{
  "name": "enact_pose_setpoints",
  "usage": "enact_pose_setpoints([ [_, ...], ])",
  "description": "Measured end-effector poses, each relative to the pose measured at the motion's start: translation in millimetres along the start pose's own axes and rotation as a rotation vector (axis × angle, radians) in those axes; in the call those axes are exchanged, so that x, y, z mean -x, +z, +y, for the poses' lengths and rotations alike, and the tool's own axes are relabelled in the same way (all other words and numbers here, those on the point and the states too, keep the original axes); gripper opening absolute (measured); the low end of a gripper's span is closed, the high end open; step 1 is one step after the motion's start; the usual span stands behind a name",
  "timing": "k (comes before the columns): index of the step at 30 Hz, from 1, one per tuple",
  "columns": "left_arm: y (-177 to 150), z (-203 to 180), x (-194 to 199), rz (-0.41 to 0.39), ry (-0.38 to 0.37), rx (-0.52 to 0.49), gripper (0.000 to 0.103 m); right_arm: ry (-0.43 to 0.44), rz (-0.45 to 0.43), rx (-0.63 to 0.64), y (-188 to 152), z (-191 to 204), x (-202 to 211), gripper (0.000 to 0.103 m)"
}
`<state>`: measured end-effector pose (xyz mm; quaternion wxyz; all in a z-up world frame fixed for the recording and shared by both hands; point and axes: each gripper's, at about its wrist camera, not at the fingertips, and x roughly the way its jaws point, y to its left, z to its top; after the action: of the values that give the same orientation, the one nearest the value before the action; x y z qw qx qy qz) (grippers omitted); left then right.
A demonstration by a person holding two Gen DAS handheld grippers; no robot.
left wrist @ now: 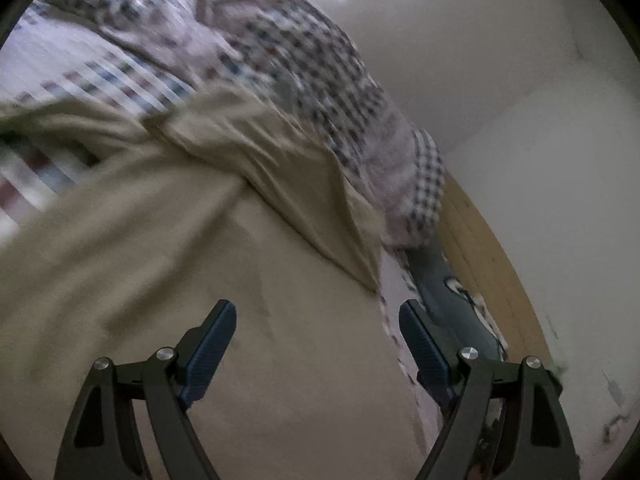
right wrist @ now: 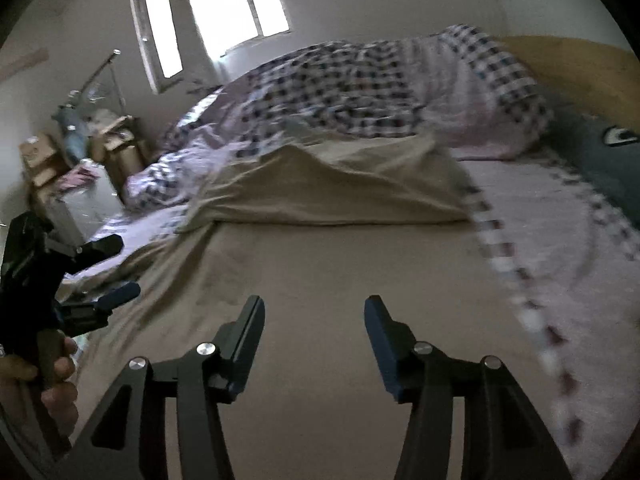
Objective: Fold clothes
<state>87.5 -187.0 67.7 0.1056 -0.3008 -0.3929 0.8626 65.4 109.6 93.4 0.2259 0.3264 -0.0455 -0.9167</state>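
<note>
Left wrist view: left gripper (left wrist: 318, 318) has jaws spread wide, nothing btwn the blue pads (left wrist: 212, 350); neither pad presses on anything. Below and ahead lies a beige garment (left wrist: 168, 248), spread across the bed, w/ a folded-over flap running diagonally toward the upper centre. Beyond the flap sits a bunched checked duvet (left wrist: 304, 64), blurred. Striped-and-checked bedsheet (left wrist: 100, 80) shows at left, partly covered by the garment. At right, a dark blue-grey pillow (left wrist: 444, 280) rests against a wooden headboard (left wrist: 484, 256), w/ white wall (left wrist: 540, 160) behind. Right wrist view: right gripper (right wrist: 315, 304) has jaws partly apart, empty, pads (right wrist: 380, 344) clear of the fabric; it is above the flat near portion of the beige garment (right wrist: 320, 272). The garment's far edge is doubled back into a raised fold, touching the checked duvet (right wrist: 360, 84) heaped behind it. Pale bedsheet (right wrist: 560, 240) w/ check border lies to the right; pillow (right wrist: 600, 168) and headboard (right wrist: 560, 60) at far right. At the left edge, a hand (right wrist: 56, 376) grips the handle of the left gripper (right wrist: 120, 268), whose jaws stand apart over the garment's left edge. Window (right wrist: 216, 8) and cardboard boxes (right wrist: 44, 156) fill the background left; detail there is too blurred to specify.
</note>
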Motion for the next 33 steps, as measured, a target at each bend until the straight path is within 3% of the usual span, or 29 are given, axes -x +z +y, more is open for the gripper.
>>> enact_pose_setpoints([
  [4, 22, 28, 35, -0.1, 0.076, 0.02, 0.087, 0.009, 0.025, -0.032, -15, 7, -23, 0.056],
  [9, 42, 64, 102, -0.235, 0.198, 0.068, 0.087, -0.002, 0.013, 0.019, -11, 20, -42, 0.056],
  [12, 48, 80, 161, -0.314, 0.324, 0.05, 0.087, 0.02, 0.01, 0.034, -9, 27, -44, 0.058],
  [15, 53, 90, 211, -0.35, 0.499, -0.066, 0.087, 0.062, 0.014, 0.028, -6, 33, -43, 0.059],
  [18, 52, 99, 233, -0.299, 0.69, -0.224, 0.086, 0.093, 0.012, 0.034, -4, 37, -41, 0.061],
  [23, 44, 124, 233, -0.156, 0.91, -0.395, 0.055, 0.109, 0.01, 0.025, -3, 34, -37, 0.061],
  [25, 39, 131, 223, -0.091, 0.978, -0.473, 0.054, 0.109, 0.01, 0.008, -2, 30, -37, 0.061],
  [28, 35, 145, 210, -0.014, 1.037, -0.544, 0.034, 0.108, 0.011, -0.019, -1, 26, -37, 0.061],
  [33, 37, 164, 191, 0.066, 1.102, -0.61, 0.033, 0.117, 0.024, -0.058, -2, 21, -42, 0.061],
])
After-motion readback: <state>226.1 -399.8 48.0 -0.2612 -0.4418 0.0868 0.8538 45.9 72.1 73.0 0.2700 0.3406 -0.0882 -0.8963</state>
